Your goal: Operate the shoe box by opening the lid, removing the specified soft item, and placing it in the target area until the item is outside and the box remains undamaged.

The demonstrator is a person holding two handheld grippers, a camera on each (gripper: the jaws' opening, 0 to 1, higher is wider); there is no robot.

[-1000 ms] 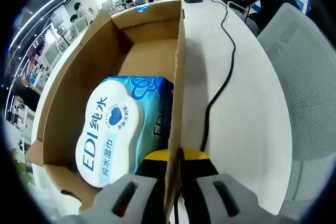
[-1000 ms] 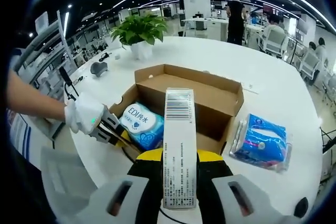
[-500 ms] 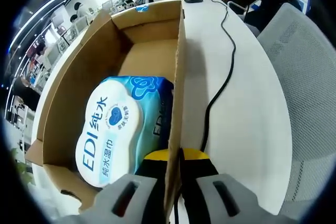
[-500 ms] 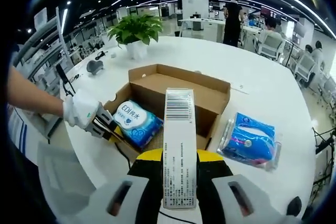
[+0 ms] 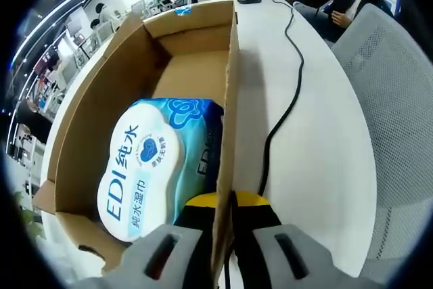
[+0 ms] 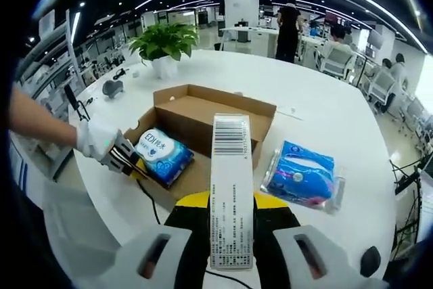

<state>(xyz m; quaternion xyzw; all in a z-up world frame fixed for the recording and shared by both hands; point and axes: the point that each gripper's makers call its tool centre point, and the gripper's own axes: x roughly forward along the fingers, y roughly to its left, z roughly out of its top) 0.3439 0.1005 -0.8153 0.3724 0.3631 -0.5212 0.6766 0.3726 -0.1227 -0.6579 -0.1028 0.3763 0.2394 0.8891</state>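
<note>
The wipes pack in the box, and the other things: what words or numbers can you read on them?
"EDI 纯水" and "纯水湿巾": white label on the blue wipes pack in the cardboard box.
Heart badge on that label: too small to read.
Barcode and fine print on the white carton held in the right hand-held gripper: too small to read.
Blue pack on the table: print too blurred to read.
</note>
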